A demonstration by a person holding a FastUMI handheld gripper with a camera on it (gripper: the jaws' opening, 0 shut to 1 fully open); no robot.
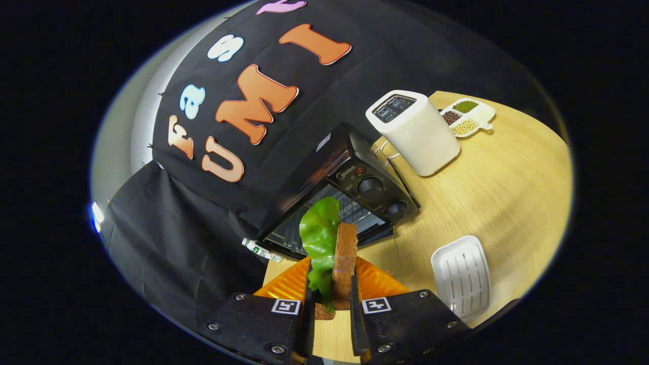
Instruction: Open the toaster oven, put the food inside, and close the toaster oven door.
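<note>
Green lettuce and a brown slice of bread make up the food (332, 253), which stands on edge between the fingers of the gripper (332, 299); both fingers press on it, one from each side, so the tool is closed narrowly on the sandwich. Just beyond the fingertips sits the toaster oven (345, 197), a black box at the back edge of the wooden tabletop (497, 187), hard against the booth's black cloth. Its door looks to be down and open (the wire rack inside shows behind the food), though the food hides part of the opening.

The step in hand appears to be carrying the food in. To do it well, keep the squeeze steady so the loose leaf does not slip, line the slice up with the middle of the opening, go in level above the rack, and clear the dropped door and the knobs on the oven's right side. Release only once the bread rests on the rack

Farther along the back edge stand a white toaster (413, 132) and a divided dish of beans (466, 116); a white ribbed tray (461, 276) lies near the front edge
</note>
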